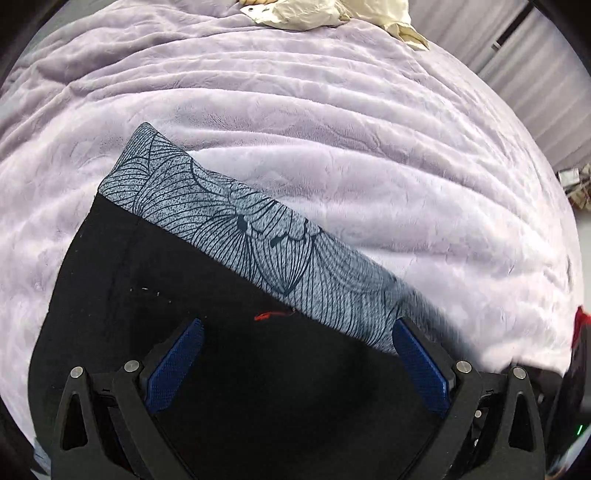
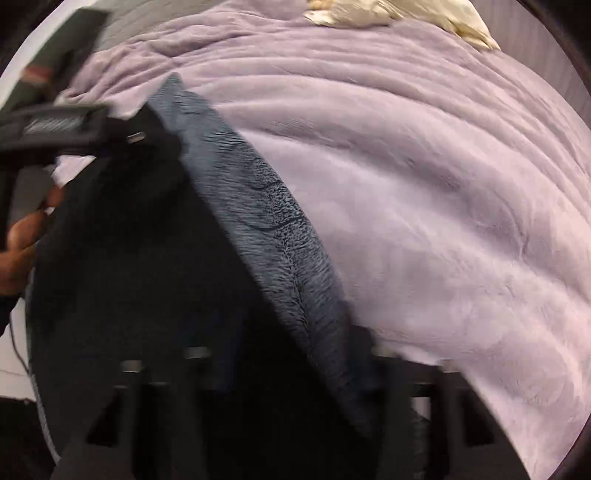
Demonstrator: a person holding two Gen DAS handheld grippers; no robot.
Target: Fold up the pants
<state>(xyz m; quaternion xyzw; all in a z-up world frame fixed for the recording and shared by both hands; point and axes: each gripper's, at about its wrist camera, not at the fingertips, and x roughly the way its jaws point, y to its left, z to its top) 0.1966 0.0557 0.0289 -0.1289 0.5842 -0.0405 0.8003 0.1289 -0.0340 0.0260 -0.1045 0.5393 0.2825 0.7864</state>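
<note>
Black pants w/ a grey leaf-print waistband (image 1: 236, 229) lie flat on the lilac plush blanket (image 1: 332, 122) covering the bed, at the near edge, directly under both tools. Waistband runs as one long diagonal strip; in the left wrist view it goes from upper left down to lower right, black fabric on the near side, bare blanket beyond.

Left hand-held gripper (image 1: 295, 336): blue pads (image 1: 177, 365) stand wide apart, nothing clamped. It points steeply down at the pants; black fabric fills the gap, and the right-side pad tip sits at the waistband's lower edge. Whether the tips touch the cloth, can't tell.

Right hand-held gripper (image 2: 280, 369): view is motion-blurred and the fingers are dark on dark fabric, so the pics alone don't show the jaws or whether any fabric is caught; can't tell. Waistband there (image 2: 273, 221) runs from top left to just beside the fingers at lower centre-right.

Key relation: the waistband's long axis crosses in front of both tools, one at each end region, neither clearly nearer. Judgement: next move needs both to pinch the waistband edge and carry it along the pants' length.

Cream pillow or cloth (image 1: 314, 14) lies at the far side, well apart.
</note>
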